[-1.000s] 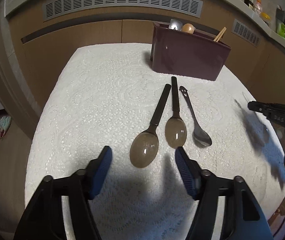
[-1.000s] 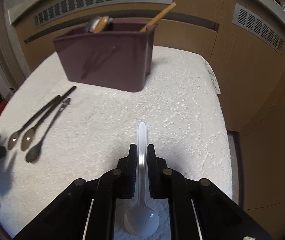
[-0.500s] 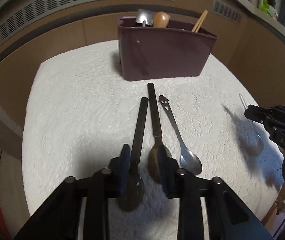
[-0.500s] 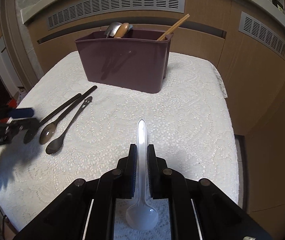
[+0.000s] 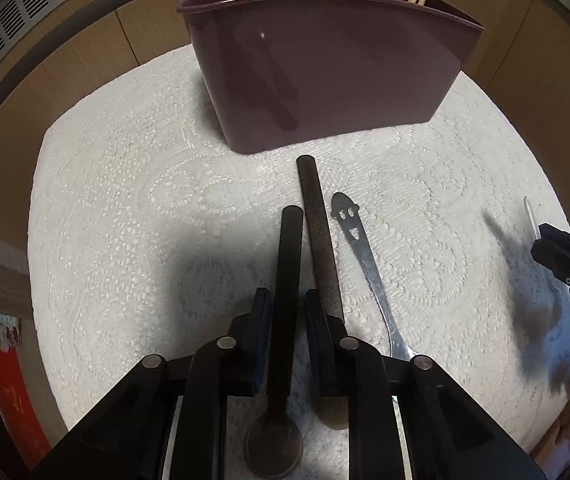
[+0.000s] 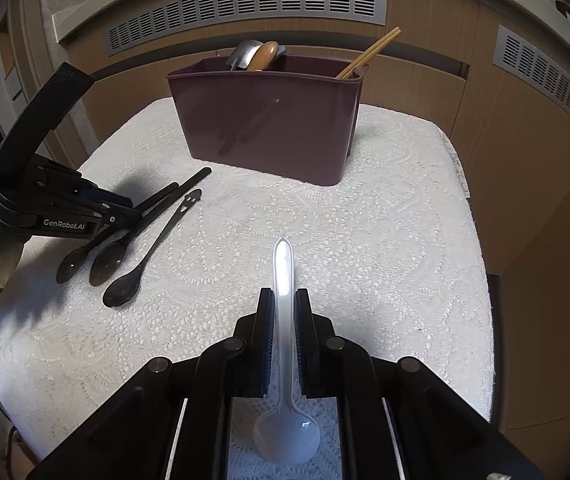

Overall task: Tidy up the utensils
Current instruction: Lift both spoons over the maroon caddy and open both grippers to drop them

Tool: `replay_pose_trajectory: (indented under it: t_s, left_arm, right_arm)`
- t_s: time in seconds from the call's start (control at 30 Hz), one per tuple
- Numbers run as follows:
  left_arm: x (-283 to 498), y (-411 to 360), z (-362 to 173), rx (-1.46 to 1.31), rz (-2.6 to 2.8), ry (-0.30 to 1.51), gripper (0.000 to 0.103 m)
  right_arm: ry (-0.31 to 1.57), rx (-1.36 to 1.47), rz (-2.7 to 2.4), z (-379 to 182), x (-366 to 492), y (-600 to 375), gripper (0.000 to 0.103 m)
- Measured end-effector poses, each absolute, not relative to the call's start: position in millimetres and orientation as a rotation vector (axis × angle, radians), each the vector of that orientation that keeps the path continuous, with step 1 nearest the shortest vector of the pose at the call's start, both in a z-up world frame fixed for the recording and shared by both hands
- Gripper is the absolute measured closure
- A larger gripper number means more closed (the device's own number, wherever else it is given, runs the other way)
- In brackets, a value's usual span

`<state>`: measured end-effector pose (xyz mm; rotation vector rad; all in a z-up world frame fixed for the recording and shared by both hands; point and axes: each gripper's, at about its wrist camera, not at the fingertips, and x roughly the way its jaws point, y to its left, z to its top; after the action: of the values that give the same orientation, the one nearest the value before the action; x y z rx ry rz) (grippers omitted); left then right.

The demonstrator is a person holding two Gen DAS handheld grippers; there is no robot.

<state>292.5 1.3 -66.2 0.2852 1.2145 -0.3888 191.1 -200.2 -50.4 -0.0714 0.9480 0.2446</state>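
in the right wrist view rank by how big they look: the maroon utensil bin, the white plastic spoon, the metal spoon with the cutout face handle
1. maroon utensil bin, clearly the largest.
2 and 3. white plastic spoon looks bigger than the metal cutout-handle spoon, but it sits right at the camera in the right gripper, so that order is unsure.

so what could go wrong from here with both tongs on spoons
1. The left tongs have just been closing around the leftmost black-handled spoon. Its neighbour lies right against the right finger, so it may get dragged along or nudged.
2. The right tongs pinch the thin white plastic spoon by its handle, bowl hanging behind; it might pivot or slip on the way to the maroon caddy.
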Motion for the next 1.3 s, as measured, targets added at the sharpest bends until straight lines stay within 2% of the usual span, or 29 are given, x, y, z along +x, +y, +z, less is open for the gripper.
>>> replay_pose_trajectory:
  t_s: [0.23, 0.4, 0.53, 0.77, 1.2, 1.3]
  left_arm:
    - [263.8, 10.3, -60.9, 0.196, -0.369, 1.130, 0.090]
    - [208.4, 21.4, -44.8, 0.055, -0.385, 0.961, 0.090]
    - [183.9, 27.5, -32.4, -0.058, -0.396, 0.899, 0.090]
    - [178.2, 41.8, -14.7, -0.162, -0.396, 0.844, 0.090]
    - [171.4, 38.3, 18.9, -0.182, -0.434, 0.754, 0.092]
    - [182.5, 33.5, 49.3, -0.181, -0.455, 0.692, 0.100]
  right_arm:
    - [0.938, -0.040, 0.231, -51.3, 190.1, -203.8, 0.094]
    - [0.915, -0.010, 0.229, -44.2, 184.8, -205.2, 0.094]
    - [0.909, -0.002, 0.237, -40.2, 182.6, -202.9, 0.094]
    - [0.879, 0.017, 0.260, -29.3, 177.4, -199.2, 0.094]
    - [0.813, 0.030, 0.264, -9.7, 170.3, -199.3, 0.094]
    - [0.766, 0.027, 0.278, 11.6, 176.3, -198.1, 0.094]
